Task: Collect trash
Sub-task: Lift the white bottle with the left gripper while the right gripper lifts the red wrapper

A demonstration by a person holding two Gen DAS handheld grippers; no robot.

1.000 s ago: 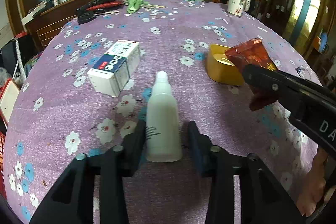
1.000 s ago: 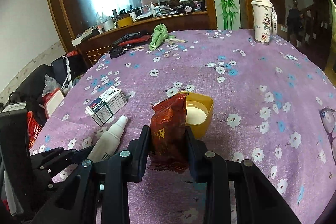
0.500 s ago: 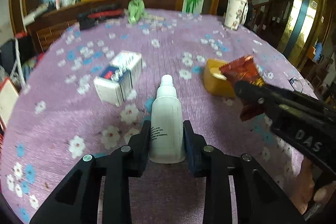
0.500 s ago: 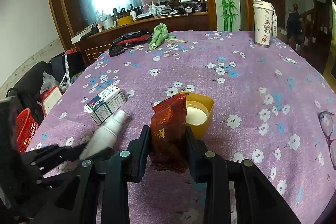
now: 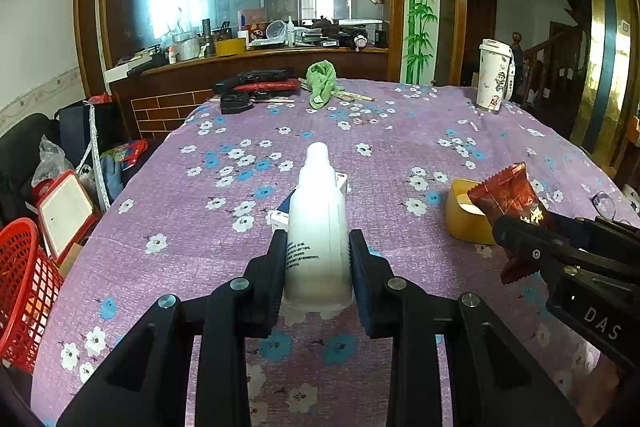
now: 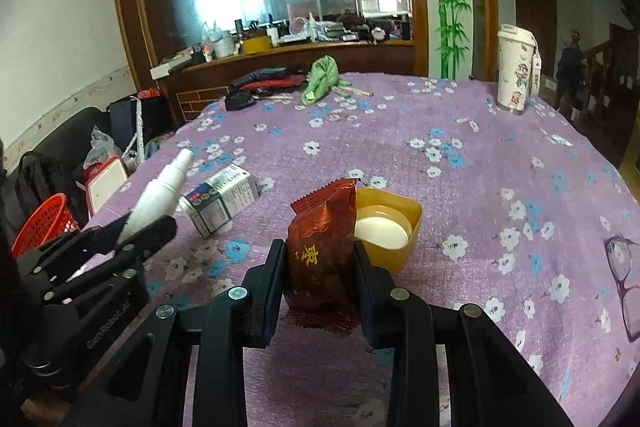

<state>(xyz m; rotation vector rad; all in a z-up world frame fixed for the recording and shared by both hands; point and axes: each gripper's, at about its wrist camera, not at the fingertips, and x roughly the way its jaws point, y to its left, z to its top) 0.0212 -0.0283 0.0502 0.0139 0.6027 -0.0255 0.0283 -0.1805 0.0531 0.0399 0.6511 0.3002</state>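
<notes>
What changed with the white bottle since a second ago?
The left gripper has just been closing its jaws, and they now clamp the white bottle, which lay loose between them before. The bottle has been lifted off the purple tablecloth and tips upward. The right gripper still holds the red snack wrapper; the medicine box and yellow bowl stayed put.

Daylight glares through the glass partition (image 5: 240, 7); sharp centres, fisheye-bent dark corners
</notes>
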